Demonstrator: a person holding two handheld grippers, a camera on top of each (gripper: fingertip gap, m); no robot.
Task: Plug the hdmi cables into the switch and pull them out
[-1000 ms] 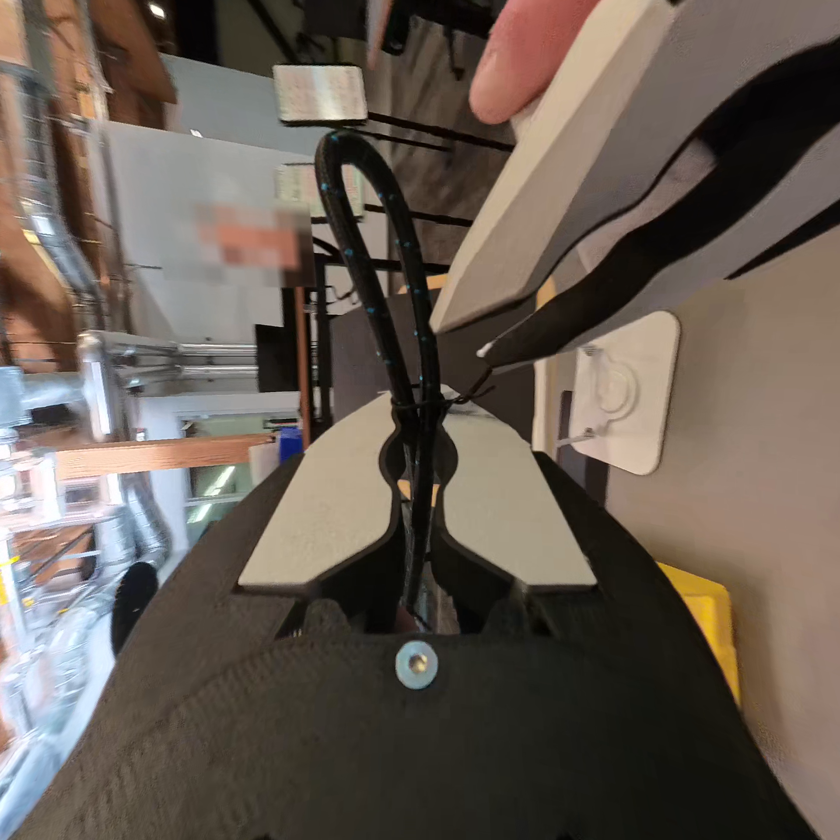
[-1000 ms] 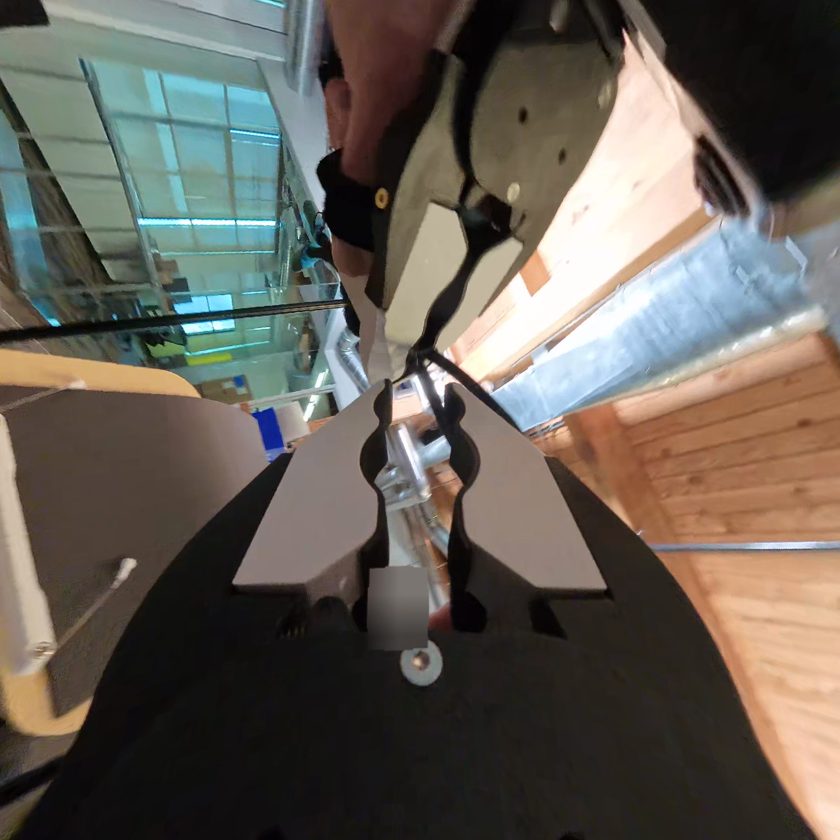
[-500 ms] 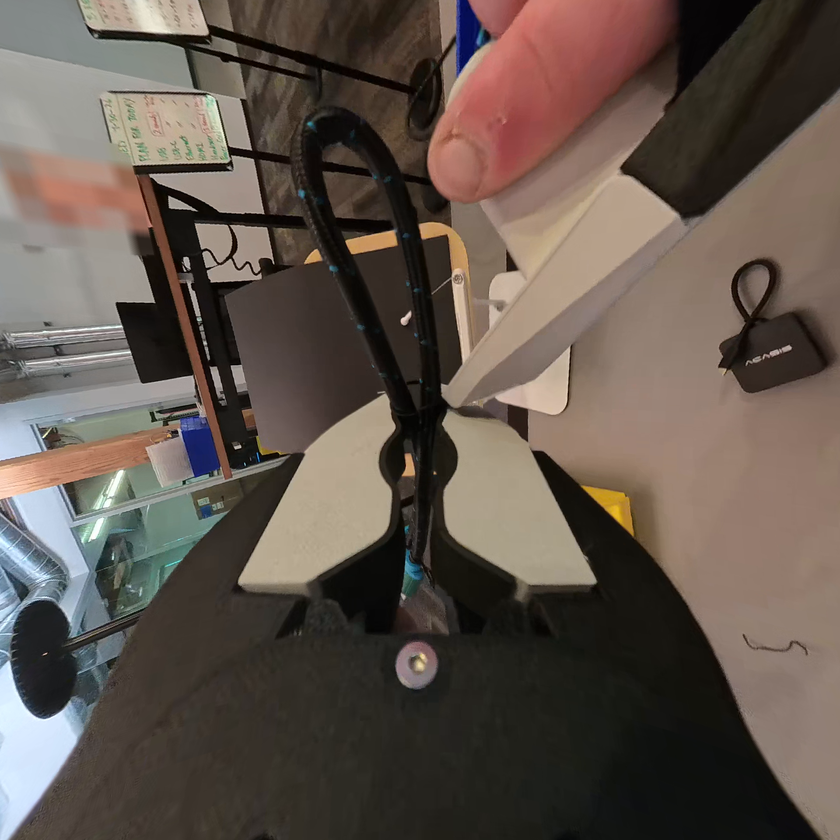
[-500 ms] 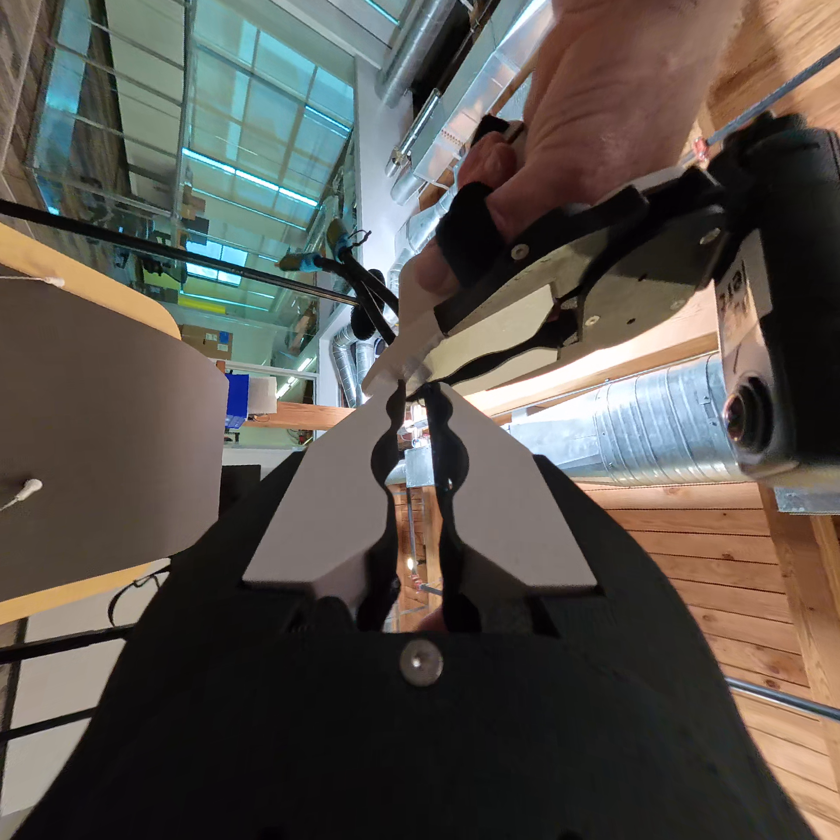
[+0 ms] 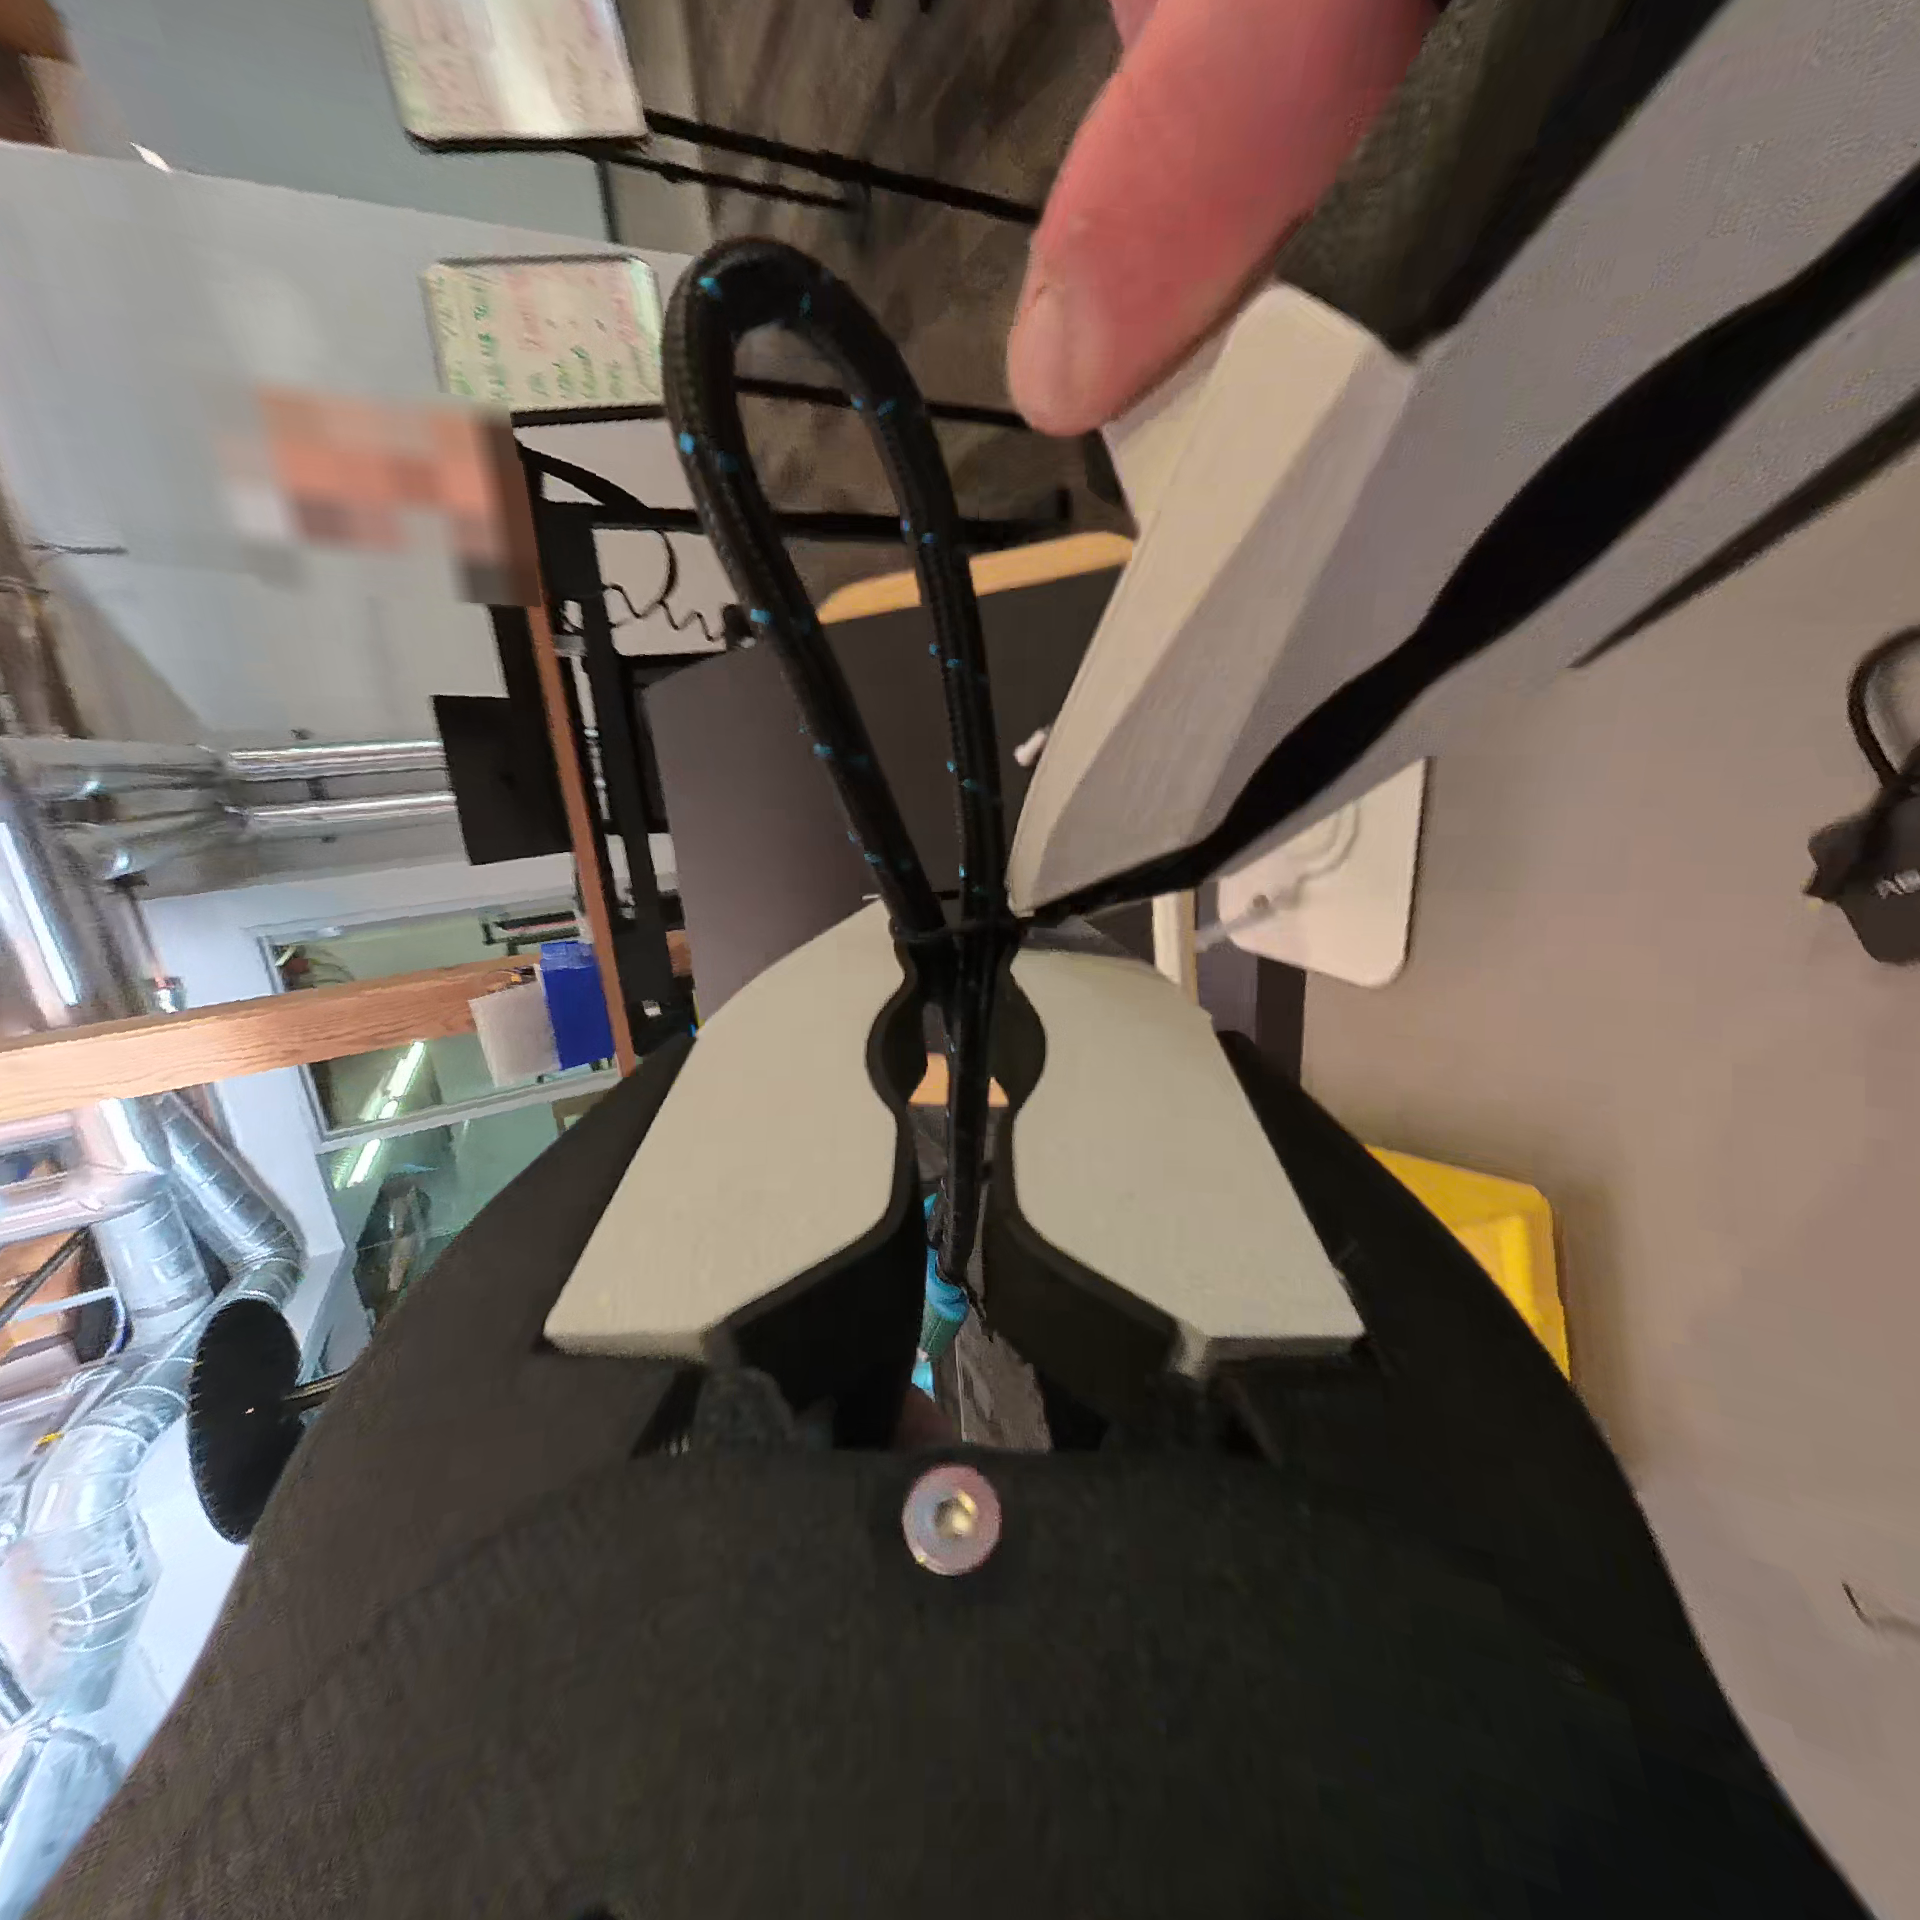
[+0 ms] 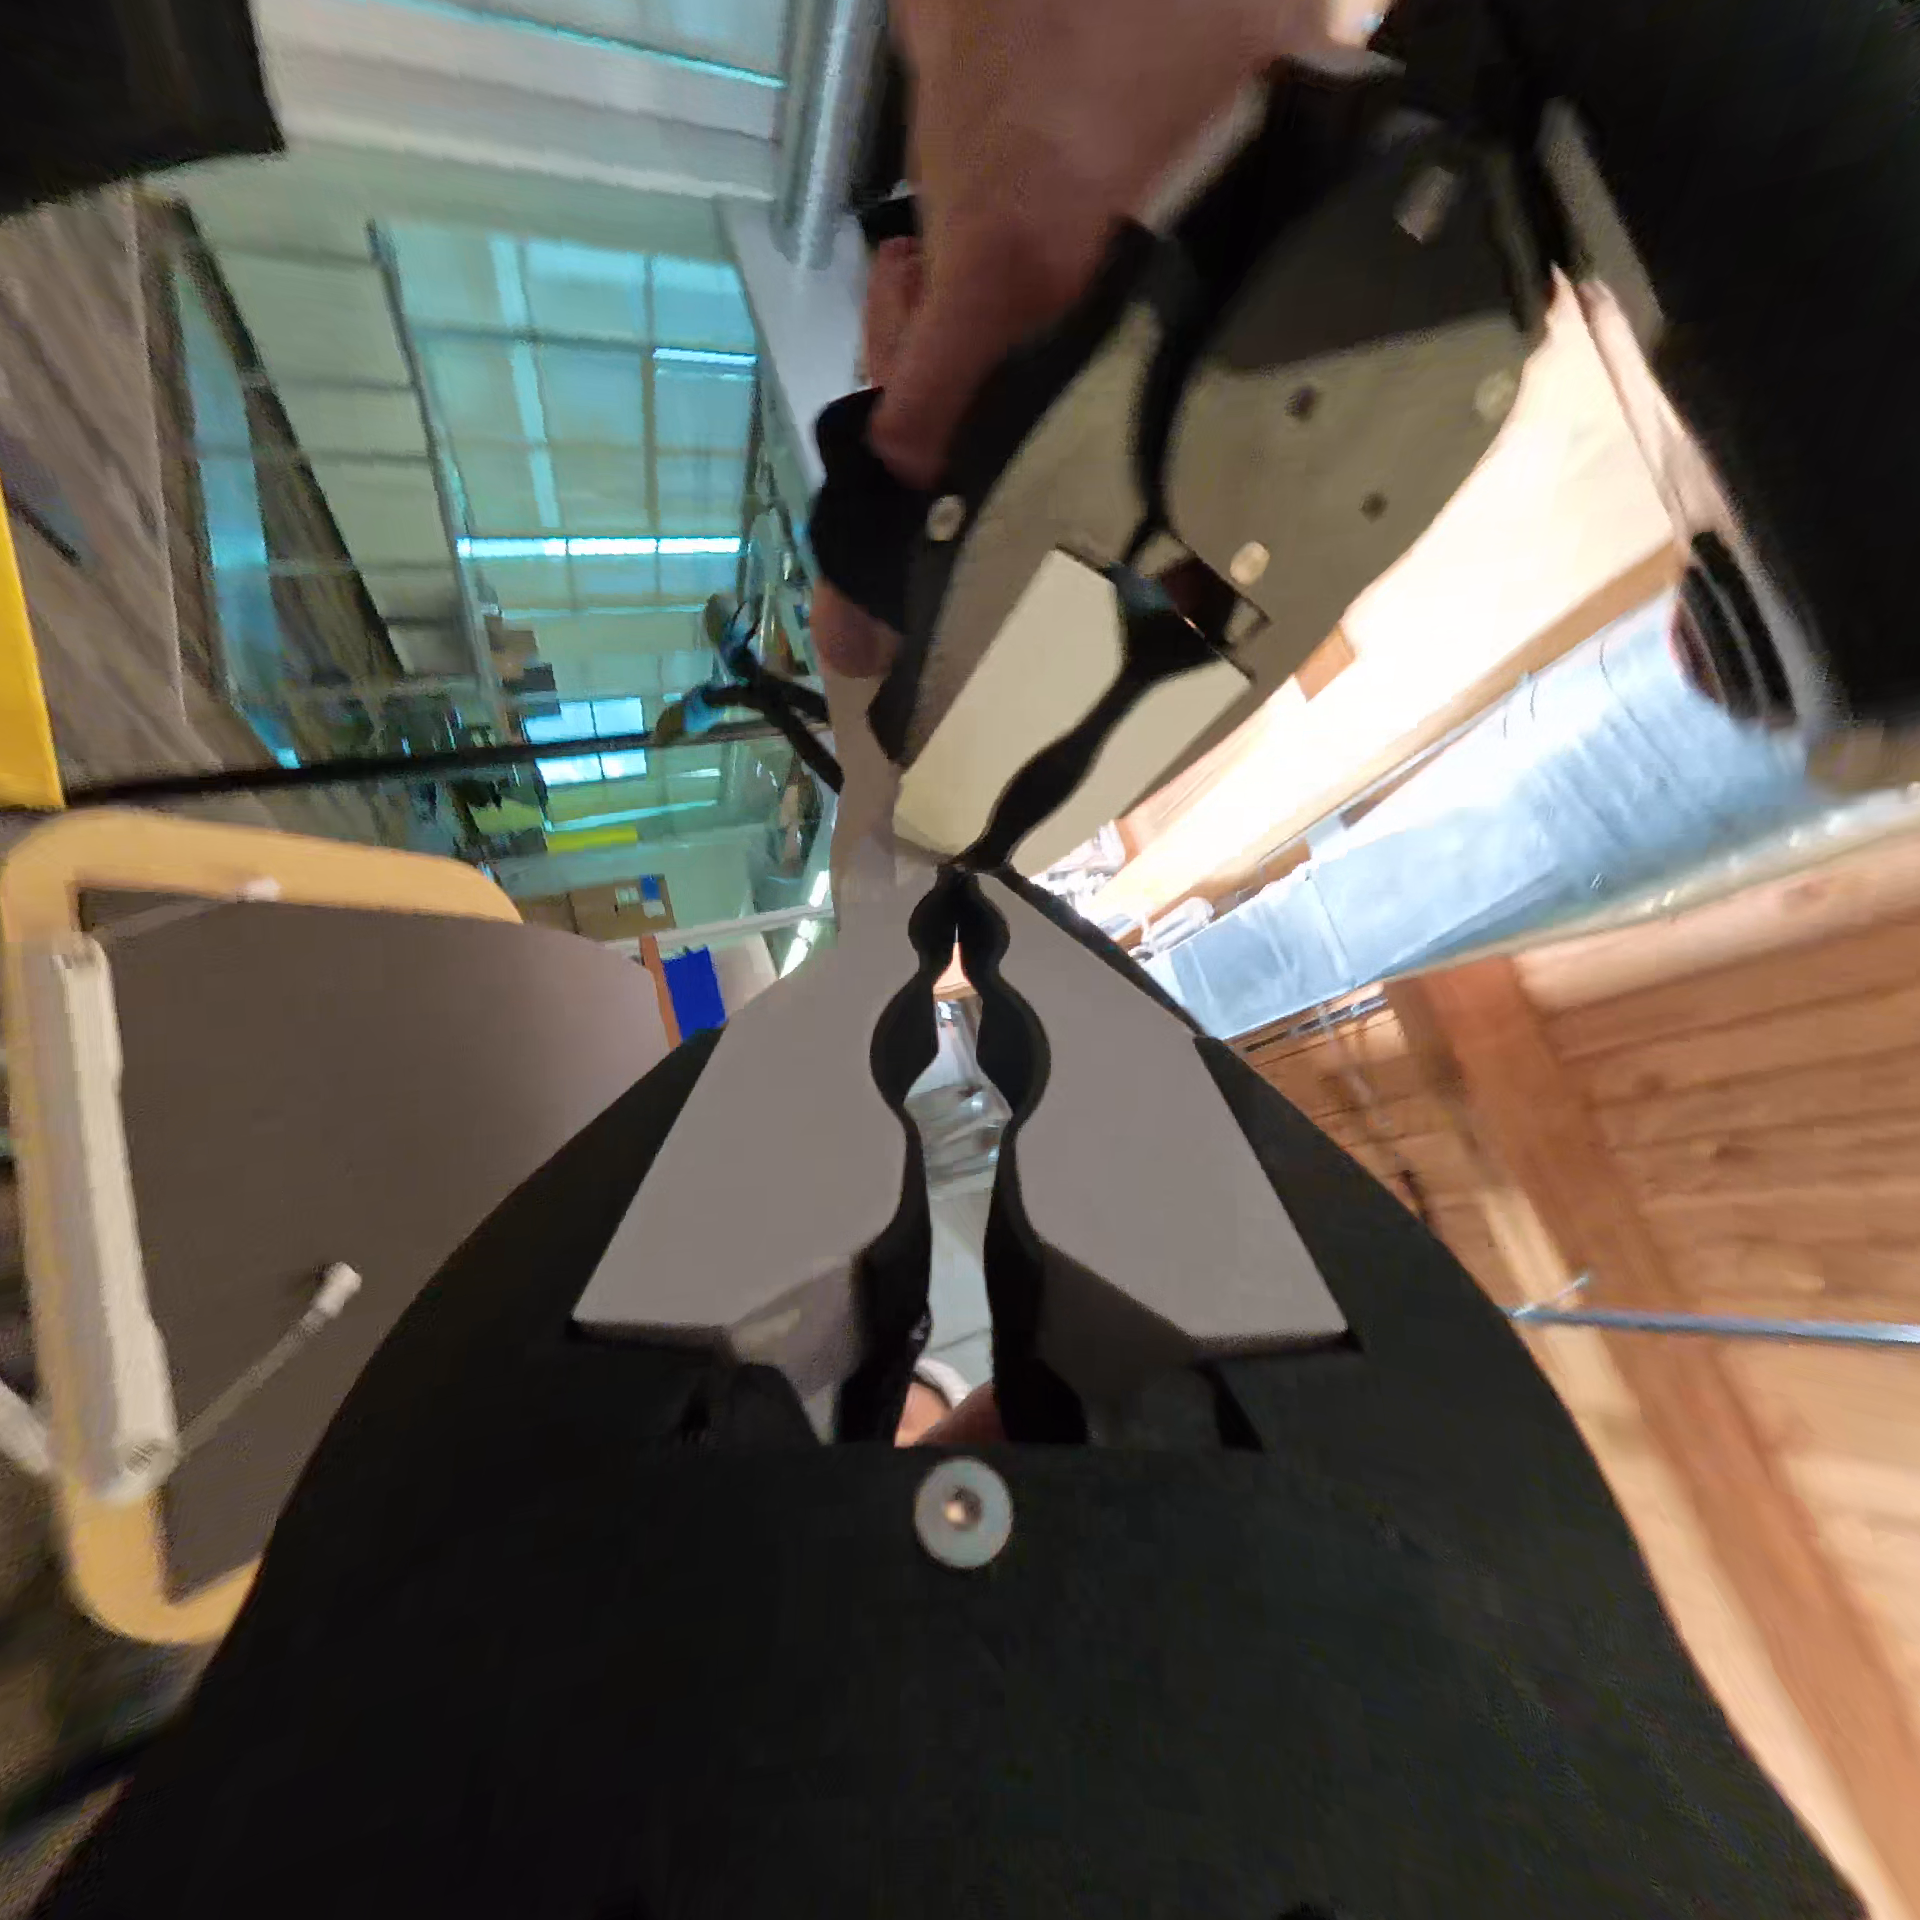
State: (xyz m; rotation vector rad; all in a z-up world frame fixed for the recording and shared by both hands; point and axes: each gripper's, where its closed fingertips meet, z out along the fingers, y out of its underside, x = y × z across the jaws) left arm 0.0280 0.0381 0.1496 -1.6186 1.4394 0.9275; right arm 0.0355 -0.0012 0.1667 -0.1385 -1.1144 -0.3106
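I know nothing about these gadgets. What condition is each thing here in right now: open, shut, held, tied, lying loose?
left gripper: shut on the cable, fingers pinching its doubled strands.
cable: folded into a loop, bound by a thin tie at the fingertips.
right gripper: shut, tips meeting at that tie.
small black box: lying on the grey table, not held.

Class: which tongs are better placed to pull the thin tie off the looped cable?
Right, probably: the right tongs close right at the thin tie, while the left tongs clamp the looped cable, steadying it.
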